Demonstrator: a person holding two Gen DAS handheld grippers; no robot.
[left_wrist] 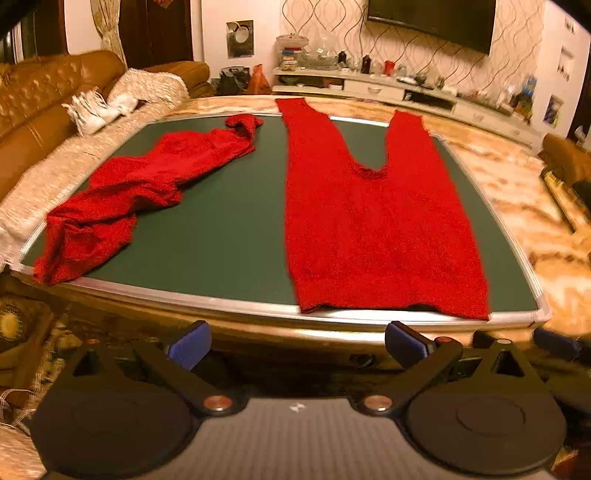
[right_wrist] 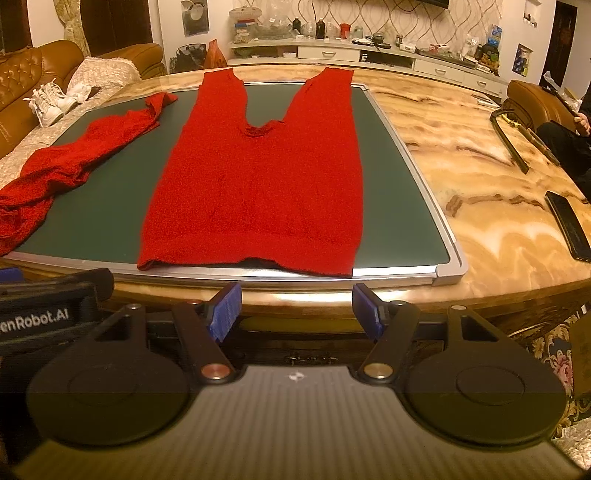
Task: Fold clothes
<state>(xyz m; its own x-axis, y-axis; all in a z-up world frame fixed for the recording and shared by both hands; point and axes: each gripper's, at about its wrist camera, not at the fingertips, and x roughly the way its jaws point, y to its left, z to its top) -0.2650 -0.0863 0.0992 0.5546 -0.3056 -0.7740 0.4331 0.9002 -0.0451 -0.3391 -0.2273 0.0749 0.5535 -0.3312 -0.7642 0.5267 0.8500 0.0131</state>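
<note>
To my left I see a brown leather sofa [left_wrist: 33,99] with white sneakers [right_wrist: 50,101] on it. A wall-mounted television [left_wrist: 436,20] hangs above a cluttered white cabinet [right_wrist: 369,55]. A black phone [right_wrist: 567,225] lies on my right.

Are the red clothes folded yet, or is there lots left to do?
Not yet. Done: the red pants lie spread flat on the green board. In hand: nothing; the left tongs and right tongs hang open before the table edge. Left: folding the pants and the crumpled red garment.
</note>
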